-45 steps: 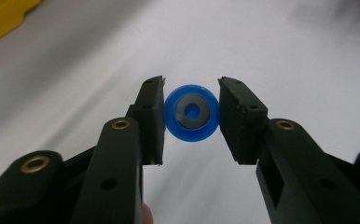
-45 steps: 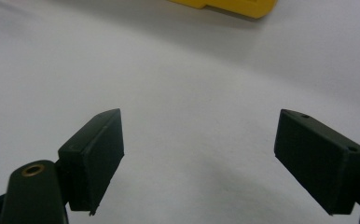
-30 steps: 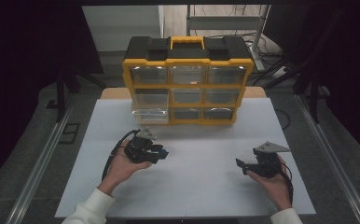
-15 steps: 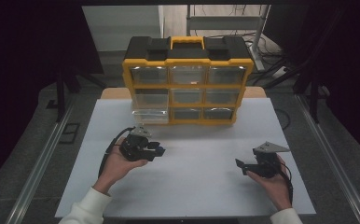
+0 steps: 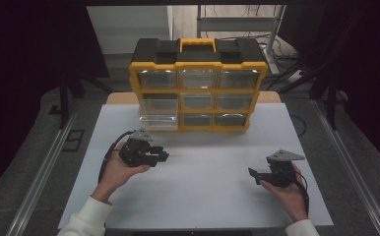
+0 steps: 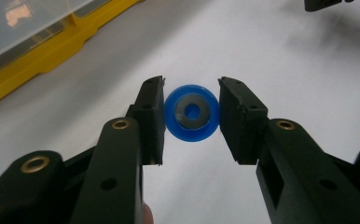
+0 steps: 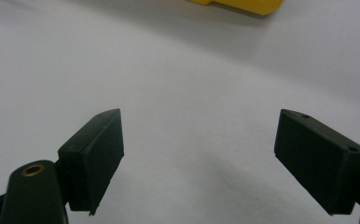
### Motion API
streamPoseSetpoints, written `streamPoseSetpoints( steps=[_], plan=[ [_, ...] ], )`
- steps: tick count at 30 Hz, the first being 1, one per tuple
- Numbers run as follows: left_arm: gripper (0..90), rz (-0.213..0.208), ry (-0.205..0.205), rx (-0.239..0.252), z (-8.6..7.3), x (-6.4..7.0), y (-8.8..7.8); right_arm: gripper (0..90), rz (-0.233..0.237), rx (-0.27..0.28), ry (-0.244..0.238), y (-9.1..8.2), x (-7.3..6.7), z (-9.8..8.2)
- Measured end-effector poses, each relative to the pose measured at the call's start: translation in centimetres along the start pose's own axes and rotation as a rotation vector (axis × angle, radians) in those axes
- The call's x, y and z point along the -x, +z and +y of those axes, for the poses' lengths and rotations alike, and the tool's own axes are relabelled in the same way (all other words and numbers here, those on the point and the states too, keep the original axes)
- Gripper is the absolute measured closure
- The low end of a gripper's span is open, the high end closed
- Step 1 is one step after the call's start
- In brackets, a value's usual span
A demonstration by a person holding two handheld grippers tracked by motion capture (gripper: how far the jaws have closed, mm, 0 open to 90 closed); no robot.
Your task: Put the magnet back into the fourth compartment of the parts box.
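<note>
Since a second ago the left gripper [image 5: 159, 156] has drawn back from the organiser toward the near left of the table, while the right gripper [image 5: 255, 174] has stayed put at the near right.

A white rectangular tabletop [image 5: 203, 196] carries a yellow and black plastic drawer organiser [image 5: 198, 83] at its far edge, three rows of clear drawers facing the person. Its bottom-left clear drawer [image 5: 157, 123] stands pulled out a little from the frame.

The left hand [image 5: 121, 169] holds the left gripper above the tabletop, in front of that drawer and well apart from it. Its jaws pinch a small blue plastic ring with a dark grey centre [image 6: 190, 112] by its two sides.

The right hand [image 5: 286, 189] holds the right gripper low over bare tabletop, jaws spread wide with nothing between them.
</note>
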State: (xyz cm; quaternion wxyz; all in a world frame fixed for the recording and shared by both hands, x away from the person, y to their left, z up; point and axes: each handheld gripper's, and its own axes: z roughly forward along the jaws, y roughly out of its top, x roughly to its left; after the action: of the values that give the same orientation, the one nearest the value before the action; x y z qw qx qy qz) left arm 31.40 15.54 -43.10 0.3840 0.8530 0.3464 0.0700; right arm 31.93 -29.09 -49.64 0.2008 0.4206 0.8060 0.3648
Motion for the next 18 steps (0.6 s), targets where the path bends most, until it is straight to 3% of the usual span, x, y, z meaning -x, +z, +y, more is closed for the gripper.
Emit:
streamPoseSetpoints(
  steps=[7,10,18],
  plan=[
    [62.0,0.002,-0.001,0.018,0.1,-0.3,-0.8,16.1,-0.002,-0.002,0.000,0.0,0.0,0.0],
    [62.0,-0.018,-0.011,0.033,0.1,-0.5,-1.0,16.1,-0.002,-0.004,-0.002,0.0,0.0,0.0],
    [62.0,-0.009,-0.004,0.045,0.2,-0.6,-1.6,16.1,-0.003,-0.004,-0.002,0.0,0.0,0.0]
  ],
)
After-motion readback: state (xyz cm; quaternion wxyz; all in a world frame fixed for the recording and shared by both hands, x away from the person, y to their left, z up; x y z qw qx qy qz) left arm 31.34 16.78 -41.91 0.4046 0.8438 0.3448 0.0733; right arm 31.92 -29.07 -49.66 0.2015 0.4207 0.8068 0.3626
